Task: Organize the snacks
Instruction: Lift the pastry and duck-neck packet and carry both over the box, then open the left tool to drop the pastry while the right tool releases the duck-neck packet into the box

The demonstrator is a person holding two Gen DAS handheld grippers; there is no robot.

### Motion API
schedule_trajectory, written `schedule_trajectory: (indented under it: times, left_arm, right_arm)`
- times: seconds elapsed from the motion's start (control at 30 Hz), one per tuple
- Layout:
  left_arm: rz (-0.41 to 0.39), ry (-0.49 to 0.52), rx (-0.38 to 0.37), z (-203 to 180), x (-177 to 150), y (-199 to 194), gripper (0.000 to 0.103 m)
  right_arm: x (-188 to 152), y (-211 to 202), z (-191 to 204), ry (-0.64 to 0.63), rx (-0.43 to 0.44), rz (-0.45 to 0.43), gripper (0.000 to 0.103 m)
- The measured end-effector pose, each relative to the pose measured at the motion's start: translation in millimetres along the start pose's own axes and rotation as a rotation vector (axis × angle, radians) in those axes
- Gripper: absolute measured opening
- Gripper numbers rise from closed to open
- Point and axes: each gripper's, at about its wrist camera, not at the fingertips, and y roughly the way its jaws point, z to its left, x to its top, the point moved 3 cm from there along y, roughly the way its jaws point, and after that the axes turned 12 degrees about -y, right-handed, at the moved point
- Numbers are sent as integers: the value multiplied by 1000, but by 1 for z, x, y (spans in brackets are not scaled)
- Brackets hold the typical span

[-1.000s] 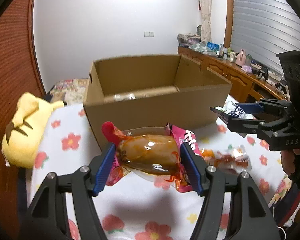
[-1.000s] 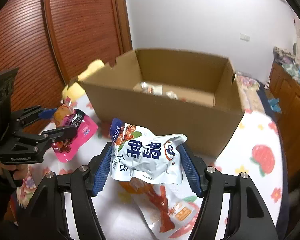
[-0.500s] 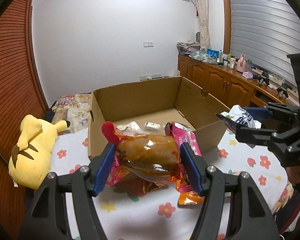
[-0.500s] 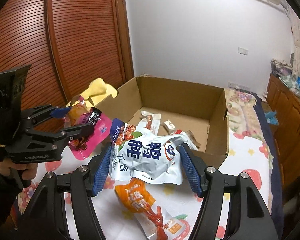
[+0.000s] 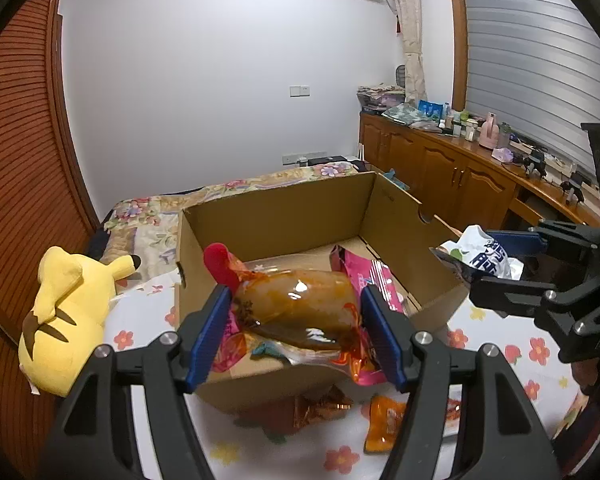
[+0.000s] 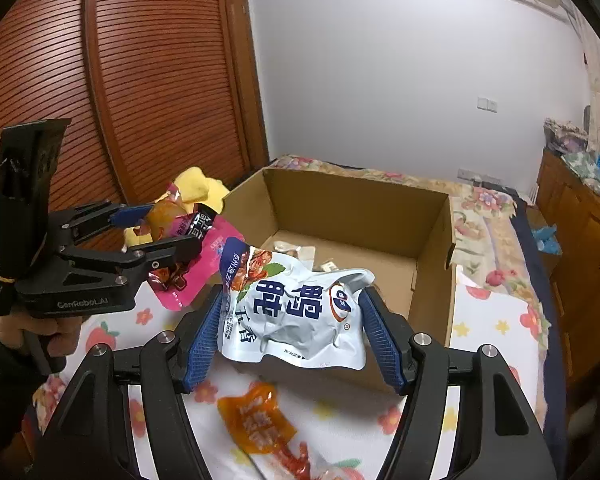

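Over the open cardboard box (image 5: 284, 216) on the flowered sheet (image 5: 512, 354), left gripper (image 5: 296, 330) clamped on an orange and pink snack pack (image 5: 300, 308), right gripper (image 6: 294, 330) clamped on a white pouch (image 6: 296, 316), orange packet (image 6: 260, 420) lying on the sheet beside the box, yellow plush toy (image 5: 66, 312) to the left.

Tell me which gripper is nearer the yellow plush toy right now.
Left. The left gripper, holding snack packets, is at the box side beside the yellow plush toy; the right gripper is at the box's other side.

walls: white (image 5: 220, 80) | wardrobe: slatted wood (image 6: 140, 80) | sideboard: wooden (image 5: 452, 172) | blinds: grey (image 5: 532, 60)
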Motion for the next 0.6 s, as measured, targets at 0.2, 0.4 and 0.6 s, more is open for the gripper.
schedule_trajectory:
  times: [0.2,0.4,0.6]
  left_arm:
    - [12,-8,2,-4,12,24,66]
    - [40,1,6,-6,14,48,67]
    - [42,-36,-7,-4,18,60,65]
  right_arm:
    - [8,20,-13,25,13,7,69]
    - [12,32,-18,18,18,16,69]
    - [7,47,-25,35,10,52,69]
